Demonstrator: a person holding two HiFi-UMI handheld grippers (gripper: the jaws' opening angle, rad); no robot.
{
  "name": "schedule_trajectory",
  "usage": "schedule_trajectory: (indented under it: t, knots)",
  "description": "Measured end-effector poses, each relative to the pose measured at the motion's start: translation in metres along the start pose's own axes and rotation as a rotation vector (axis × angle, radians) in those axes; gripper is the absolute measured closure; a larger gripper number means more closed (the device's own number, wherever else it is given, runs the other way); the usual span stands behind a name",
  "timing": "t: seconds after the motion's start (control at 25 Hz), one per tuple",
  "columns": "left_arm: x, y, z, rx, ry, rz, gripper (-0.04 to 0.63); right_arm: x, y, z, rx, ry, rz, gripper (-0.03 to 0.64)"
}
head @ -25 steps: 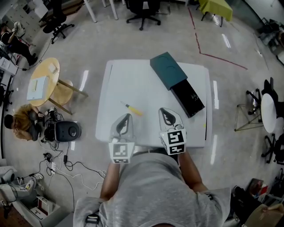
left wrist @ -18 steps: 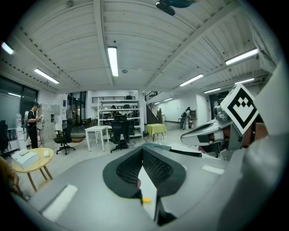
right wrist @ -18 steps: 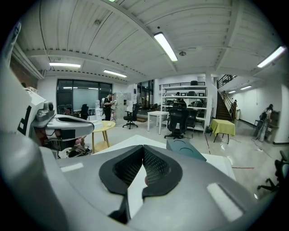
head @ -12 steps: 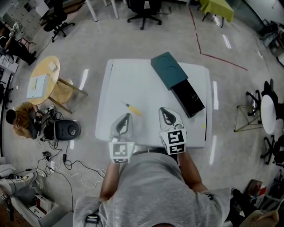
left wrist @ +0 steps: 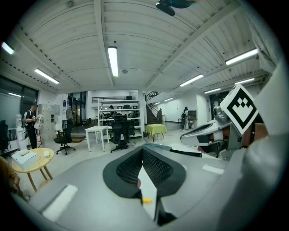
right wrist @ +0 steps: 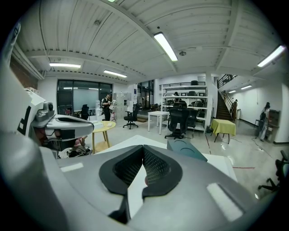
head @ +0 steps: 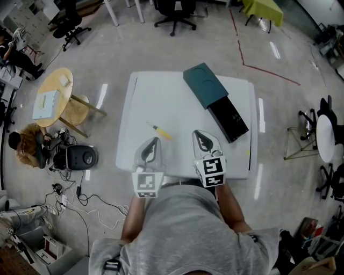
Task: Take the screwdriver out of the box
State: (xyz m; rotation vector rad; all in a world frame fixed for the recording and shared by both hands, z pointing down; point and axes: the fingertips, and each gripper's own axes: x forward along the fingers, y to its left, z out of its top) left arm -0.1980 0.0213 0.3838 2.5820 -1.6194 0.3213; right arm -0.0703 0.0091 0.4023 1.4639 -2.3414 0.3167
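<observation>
A screwdriver (head: 160, 132) with a yellow handle lies loose on the white table (head: 161, 96), just beyond my left gripper (head: 154, 140). The teal box sleeve (head: 204, 85) sits at the table's far right, with its black drawer (head: 228, 119) slid out toward me. My right gripper (head: 200, 134) rests near the front edge, left of the drawer. Both grippers are shut and hold nothing. In the left gripper view the jaws of my left gripper (left wrist: 142, 151) meet, and a bit of yellow handle (left wrist: 146, 200) shows below them. The right gripper view shows my right gripper (right wrist: 143, 148) shut, with the teal box (right wrist: 186, 149) ahead.
A round wooden table (head: 54, 96) stands left of the white table. A person (head: 27, 147) sits on the floor beside a black device (head: 80, 158) and loose cables. Office chairs (head: 173, 16) stand beyond the far edge, and a white stool (head: 328, 134) at the right.
</observation>
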Motion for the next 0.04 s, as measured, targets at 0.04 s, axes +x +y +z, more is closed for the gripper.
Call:
schedule_trajectory:
  t: [0.04]
  knots:
    - [-0.0001, 0.0001, -0.0003, 0.0, 0.001, 0.0, 0.583, 0.0, 0.0001, -0.0004, 0.0, 0.001, 0.001, 0.614]
